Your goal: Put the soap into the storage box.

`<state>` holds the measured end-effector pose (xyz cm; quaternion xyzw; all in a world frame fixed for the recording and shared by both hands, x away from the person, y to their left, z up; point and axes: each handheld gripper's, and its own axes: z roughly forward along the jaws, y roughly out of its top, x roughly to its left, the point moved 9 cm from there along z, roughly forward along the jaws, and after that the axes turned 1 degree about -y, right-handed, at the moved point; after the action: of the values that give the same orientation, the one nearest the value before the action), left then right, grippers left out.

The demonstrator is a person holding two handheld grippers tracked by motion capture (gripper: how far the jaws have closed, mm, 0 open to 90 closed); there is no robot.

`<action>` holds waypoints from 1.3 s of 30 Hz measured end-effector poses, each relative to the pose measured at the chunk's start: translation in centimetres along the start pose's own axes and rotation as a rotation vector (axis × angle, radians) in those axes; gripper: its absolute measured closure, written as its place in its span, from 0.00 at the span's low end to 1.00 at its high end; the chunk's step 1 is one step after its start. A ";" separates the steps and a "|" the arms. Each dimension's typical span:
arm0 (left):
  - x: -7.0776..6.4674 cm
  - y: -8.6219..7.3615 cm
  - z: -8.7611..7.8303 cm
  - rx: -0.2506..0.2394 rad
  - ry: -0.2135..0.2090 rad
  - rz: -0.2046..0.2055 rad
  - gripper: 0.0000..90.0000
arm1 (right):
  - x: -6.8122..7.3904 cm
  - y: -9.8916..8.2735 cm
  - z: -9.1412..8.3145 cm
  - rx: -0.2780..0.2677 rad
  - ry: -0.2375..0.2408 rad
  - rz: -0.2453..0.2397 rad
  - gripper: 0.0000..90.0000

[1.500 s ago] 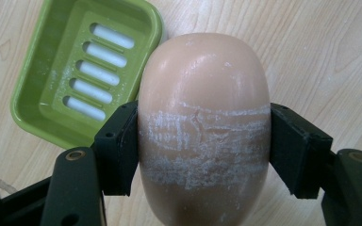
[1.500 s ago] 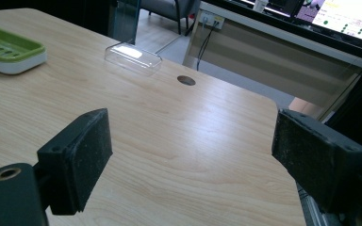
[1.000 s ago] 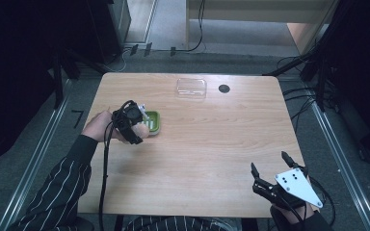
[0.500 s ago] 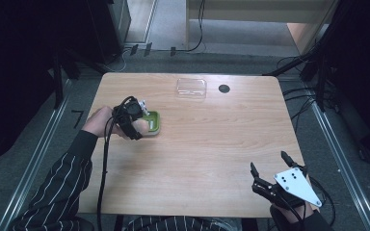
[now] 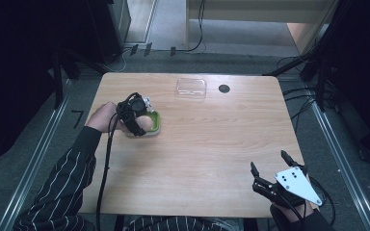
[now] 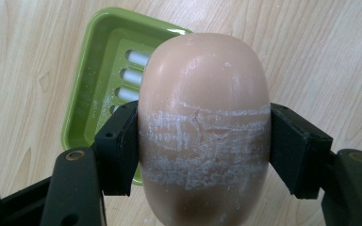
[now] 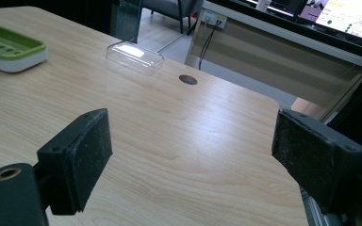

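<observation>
Where overhead hides it, scuffed soap [image 6: 203, 127] between fingers [image 6: 117, 147].

Striped dark sleeve [image 5: 65, 185], black claws

The soap bar [image 6: 203, 127] looks smooth and waxy, with a soft sheen and a band of rough, chalky white scuffs across its middle. The soap dish [image 6: 99, 89] is glossy green plastic. The surface [image 7: 169, 136] is pale wood-grain, smooth with a low sheen. The lid [image 7: 134, 56] is clear, shiny plastic. The hand-held gripper pads [image 7: 82, 157] are matt black and finely grained.
</observation>
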<state>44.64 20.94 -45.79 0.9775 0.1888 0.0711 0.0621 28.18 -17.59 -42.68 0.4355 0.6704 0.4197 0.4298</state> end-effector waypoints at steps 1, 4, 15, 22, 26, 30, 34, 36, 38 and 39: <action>0.0 0.1 0.1 -0.007 -0.005 -0.008 0.37 | 0.0 0.0 0.0 0.001 0.000 0.005 0.15; 0.4 0.5 0.1 -0.012 0.004 -0.012 0.37 | -0.1 0.0 0.0 0.001 0.000 0.008 0.15; 1.3 0.9 0.1 -0.028 0.014 0.019 0.37 | 0.3 0.2 0.1 -0.003 0.007 -0.003 0.15; 1.7 0.6 0.5 -0.027 0.014 0.034 0.37 | 0.5 0.4 0.2 -0.004 0.012 -0.011 0.15; 2.2 0.5 0.7 -0.024 0.012 0.048 0.37 | 0.5 0.3 0.2 -0.003 0.014 -0.009 0.15; 2.6 0.5 1.2 -0.012 0.012 0.059 0.37 | 0.3 0.3 0.2 -0.002 0.007 -0.004 0.15; 2.8 0.5 1.5 -0.008 0.008 0.081 0.37 | 0.3 0.2 0.1 0.001 -0.001 -0.006 0.15; 2.9 0.6 1.7 -0.007 0.007 0.085 0.37 | 0.2 0.2 0.0 0.004 -0.005 -0.005 0.15; 3.0 0.6 1.9 -0.002 0.007 0.098 0.37 | 0.2 0.2 0.0 0.005 -0.006 -0.007 0.15; 3.1 0.6 2.0 -0.001 0.005 0.101 0.37 | 0.2 0.2 0.0 0.007 -0.007 -0.008 0.15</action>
<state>48.00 21.38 -47.35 0.9855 0.1394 0.0767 0.0584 28.17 -17.39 -42.57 0.4357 0.6720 0.4141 0.4325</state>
